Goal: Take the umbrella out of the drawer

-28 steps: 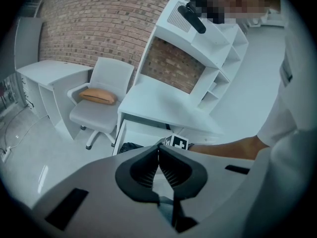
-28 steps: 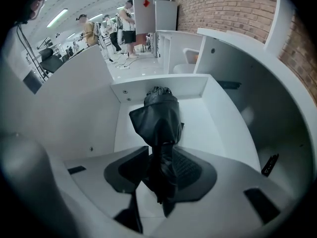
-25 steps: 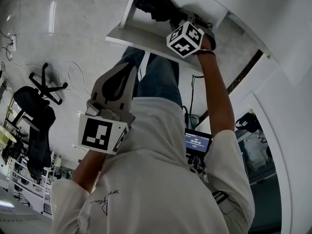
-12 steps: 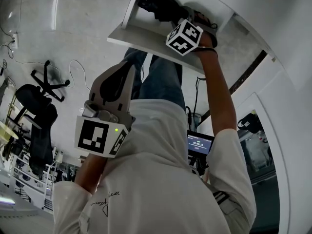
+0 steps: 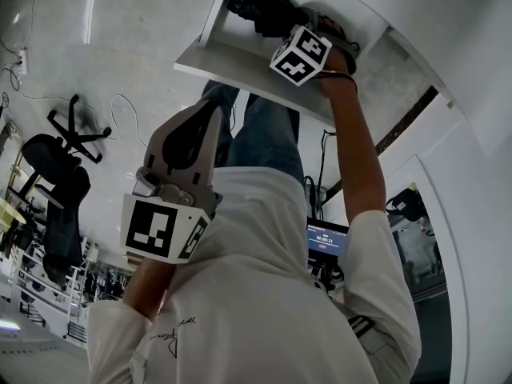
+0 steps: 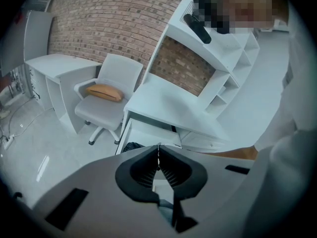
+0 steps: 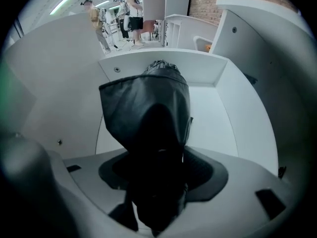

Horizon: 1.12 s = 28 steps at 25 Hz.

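Inside the white drawer [image 7: 218, 118] lies the umbrella [image 7: 148, 108] — walled on three sides.

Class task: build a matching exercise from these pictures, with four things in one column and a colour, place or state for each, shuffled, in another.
1. umbrella
2. drawer
3. cushion
4. left gripper

a. orange, on the chair
b. jaws together, empty
c. black, lying in the drawer
d. white, pulled open

Pairs: 1-c, 2-d, 3-a, 4-b
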Motion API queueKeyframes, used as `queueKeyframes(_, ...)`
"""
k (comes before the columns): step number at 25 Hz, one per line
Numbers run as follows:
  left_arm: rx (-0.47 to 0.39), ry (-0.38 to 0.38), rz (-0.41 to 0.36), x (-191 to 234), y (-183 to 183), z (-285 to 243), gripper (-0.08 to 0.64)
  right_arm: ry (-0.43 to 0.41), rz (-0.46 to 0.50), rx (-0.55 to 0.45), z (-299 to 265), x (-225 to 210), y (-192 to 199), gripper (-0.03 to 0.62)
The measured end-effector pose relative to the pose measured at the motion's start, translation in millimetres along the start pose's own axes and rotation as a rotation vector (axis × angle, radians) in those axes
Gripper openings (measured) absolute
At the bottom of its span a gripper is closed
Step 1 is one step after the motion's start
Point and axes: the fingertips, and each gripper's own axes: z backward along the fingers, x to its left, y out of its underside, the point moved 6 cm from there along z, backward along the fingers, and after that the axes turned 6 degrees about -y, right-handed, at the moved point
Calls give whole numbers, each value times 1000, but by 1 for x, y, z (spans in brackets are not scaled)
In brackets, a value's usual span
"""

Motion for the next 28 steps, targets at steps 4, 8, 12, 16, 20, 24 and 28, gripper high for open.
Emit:
queueKeyframes(4, 5, -3, 6, 0, 3, -2, 18, -17, -13, 7, -7, 0, 1, 256)
queueKeyframes(8, 6, -2, 7, 0, 2, -2, 18, -28, -41, 40, -11, -4, 1, 259)
queueKeyframes(12, 6, 0, 8, -1, 1, -5, 18, -60, -69, 54, -13, -7, 0, 262)
queueKeyframes(16, 3, 1, 7, 0, 1, -5, 18, -72, -69, 45, -13, -7, 2, 259)
queueKeyframes(20, 2, 3, 5, 1, 1, -5, 18, -90, -89, 59, -13, -8, -1, 250)
queueKeyframes(24, -8, 3, 3, -1, -1, -2, 18, -132, -144, 53, -12, -6, 1, 247)
queueKeyframes(28, -11, -2, 3, 1, -2, 0, 18, -150, -183, 42, -11, -5, 0, 247)
